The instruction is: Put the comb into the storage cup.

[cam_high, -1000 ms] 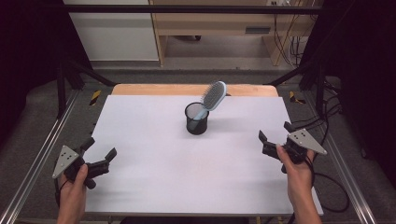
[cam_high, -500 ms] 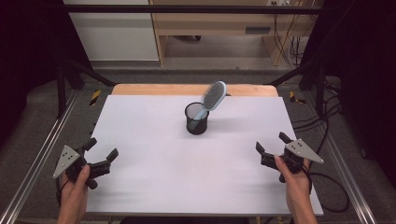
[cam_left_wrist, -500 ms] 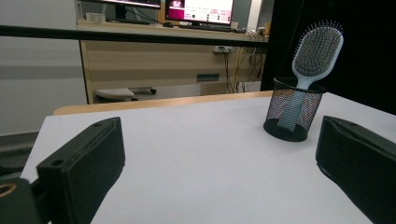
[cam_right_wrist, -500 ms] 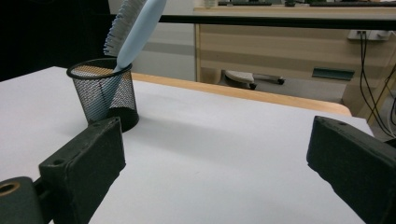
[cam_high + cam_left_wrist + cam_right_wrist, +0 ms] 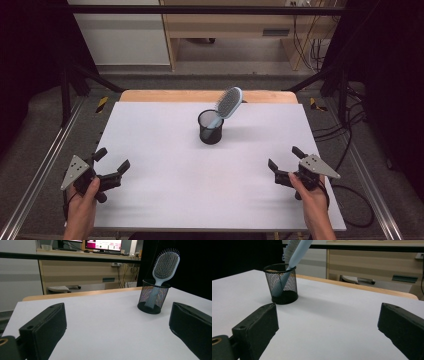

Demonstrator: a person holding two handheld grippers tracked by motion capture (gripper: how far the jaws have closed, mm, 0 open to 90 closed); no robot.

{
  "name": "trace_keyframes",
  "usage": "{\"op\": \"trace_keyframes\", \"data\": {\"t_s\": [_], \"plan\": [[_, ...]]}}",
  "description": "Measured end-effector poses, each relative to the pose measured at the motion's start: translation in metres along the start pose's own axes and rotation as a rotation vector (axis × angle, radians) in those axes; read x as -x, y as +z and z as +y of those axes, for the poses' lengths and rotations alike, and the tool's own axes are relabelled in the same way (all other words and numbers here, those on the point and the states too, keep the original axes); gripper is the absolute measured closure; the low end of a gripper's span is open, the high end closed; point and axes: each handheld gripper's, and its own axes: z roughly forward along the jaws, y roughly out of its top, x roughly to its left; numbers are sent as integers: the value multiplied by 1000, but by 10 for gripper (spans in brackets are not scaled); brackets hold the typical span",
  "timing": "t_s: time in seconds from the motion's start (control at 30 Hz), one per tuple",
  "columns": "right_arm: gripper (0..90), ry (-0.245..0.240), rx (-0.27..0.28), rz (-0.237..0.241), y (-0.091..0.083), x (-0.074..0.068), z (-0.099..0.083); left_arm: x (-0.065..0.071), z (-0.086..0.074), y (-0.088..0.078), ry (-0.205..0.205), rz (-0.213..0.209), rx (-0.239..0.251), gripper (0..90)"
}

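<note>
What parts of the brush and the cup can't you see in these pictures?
- The hairbrush handle's lower end: in the high view the mesh cup wall hides it.
- The brush head's top: cut off by the upper edge in the right gripper view.
- The bristles: face away in the right gripper view, so they show edge-on.
- The cup's inside bottom: too dark in the high view.
- The screens on the far desk: too blurred to read in the left gripper view.

Legible text: none. Monitor [image 5: 103, 244] at the back of the left gripper view: bright screen with pink and white patches, lettering too small and blurred to read. Hairbrush [image 5: 227, 105], mesh cup [image 5: 210, 127], white table [image 5: 165, 150]: no readable label, brand, number or sign on any of them.
</note>
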Motion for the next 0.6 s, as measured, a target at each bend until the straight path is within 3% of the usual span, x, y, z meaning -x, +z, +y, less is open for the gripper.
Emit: {"op": "trace_keyframes", "data": {"t_s": [0.6], "plan": [[33, -27, -17, 83, 5, -16, -6, 5, 1, 3, -1, -14, -13, 13]]}}
